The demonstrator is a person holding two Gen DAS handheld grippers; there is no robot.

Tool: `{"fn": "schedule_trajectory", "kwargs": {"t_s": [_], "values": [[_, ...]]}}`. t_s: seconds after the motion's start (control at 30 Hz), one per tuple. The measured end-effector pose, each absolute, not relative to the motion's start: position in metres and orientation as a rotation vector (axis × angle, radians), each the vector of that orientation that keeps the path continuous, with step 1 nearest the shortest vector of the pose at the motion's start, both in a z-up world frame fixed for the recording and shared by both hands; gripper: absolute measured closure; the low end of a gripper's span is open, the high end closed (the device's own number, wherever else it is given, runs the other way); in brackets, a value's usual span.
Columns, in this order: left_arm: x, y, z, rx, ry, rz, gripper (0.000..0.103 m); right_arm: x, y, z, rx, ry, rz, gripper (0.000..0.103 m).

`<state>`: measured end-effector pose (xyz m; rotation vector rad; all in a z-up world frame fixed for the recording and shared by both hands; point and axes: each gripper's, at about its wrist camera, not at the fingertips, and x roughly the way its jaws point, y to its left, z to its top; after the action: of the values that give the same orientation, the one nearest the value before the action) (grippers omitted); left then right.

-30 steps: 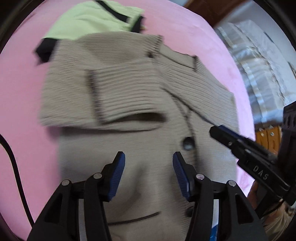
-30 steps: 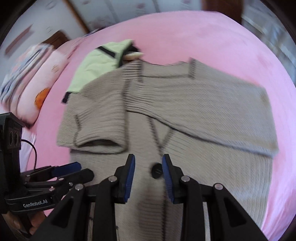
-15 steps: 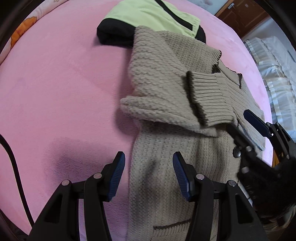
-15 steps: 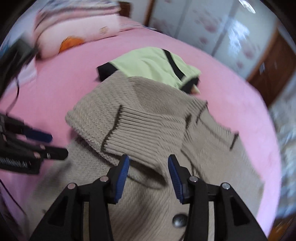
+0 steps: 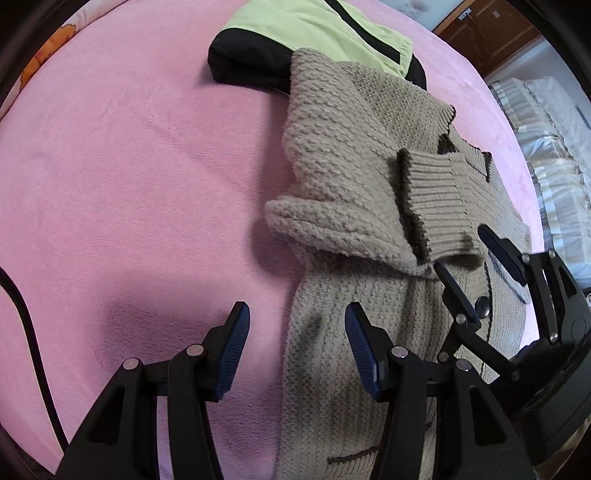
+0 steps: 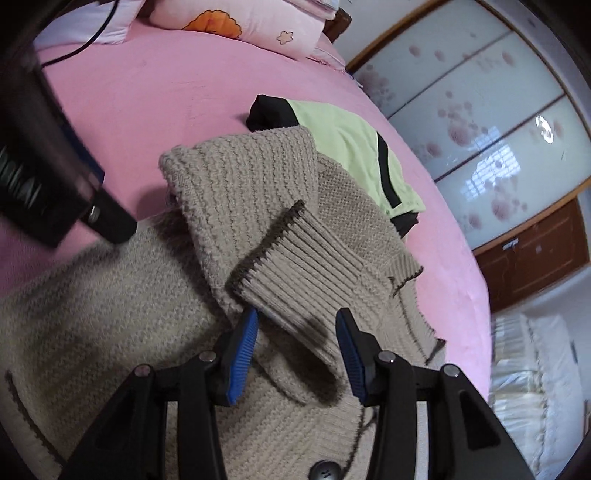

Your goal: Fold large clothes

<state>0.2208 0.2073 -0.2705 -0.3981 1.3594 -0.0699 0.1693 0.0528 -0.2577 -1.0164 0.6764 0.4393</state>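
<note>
Both our views have swung off the cardigan's middle since a second ago: our left gripper [image 5: 295, 354] now hangs over the garment's left edge, and our right gripper [image 6: 295, 358], whose jaws have widened from narrower, sits over the ribbed cuff [image 6: 295, 266].

We take the beige cardigan [image 5: 351, 155] as our landmark. It lies on the pink bed [image 5: 129, 166], one sleeve folded across its chest. Left of the cardigan, wide bare pink blanket gives us free room; right of it, only a narrow pink strip shows before the bed's edge. Beyond the cardigan, touching its shoulder, lies one green and black garment [image 6: 343, 144], partly under the knit.

Our left gripper is about half open and empty, one finger over blanket, the other over the cardigan's edge. Our right gripper is partly open; the cuff lies between its fingers, but the pads are not pressing it.

We count one cardigan, one green garment, two buttons [image 6: 325, 470], two grippers, one pillow [image 6: 236, 22] far beyond the cardigan.
</note>
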Motion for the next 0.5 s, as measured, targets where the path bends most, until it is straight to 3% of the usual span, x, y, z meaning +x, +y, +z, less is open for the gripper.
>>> {"fn": "schedule_trajectory", "kwargs": {"t_s": [0.3,0.33,0.37,0.5], "values": [[0.234,0.208,-0.270,-0.415,1.337,-0.058,0.051,0.177,0.060,-0.268,-1.079,0.616,0.397,0.061],[0.235,0.209,-0.269,-0.419,1.333,-0.053,0.051,0.181,0.061,-0.267,-1.068,0.622,0.394,0.067],[0.236,0.210,-0.268,-0.422,1.329,-0.048,0.051,0.185,0.061,-0.265,-1.051,0.640,0.397,0.092],[0.239,0.207,-0.261,-0.427,1.313,-0.050,0.051,0.212,0.032,-0.211,-0.709,0.708,0.338,0.096]]}}
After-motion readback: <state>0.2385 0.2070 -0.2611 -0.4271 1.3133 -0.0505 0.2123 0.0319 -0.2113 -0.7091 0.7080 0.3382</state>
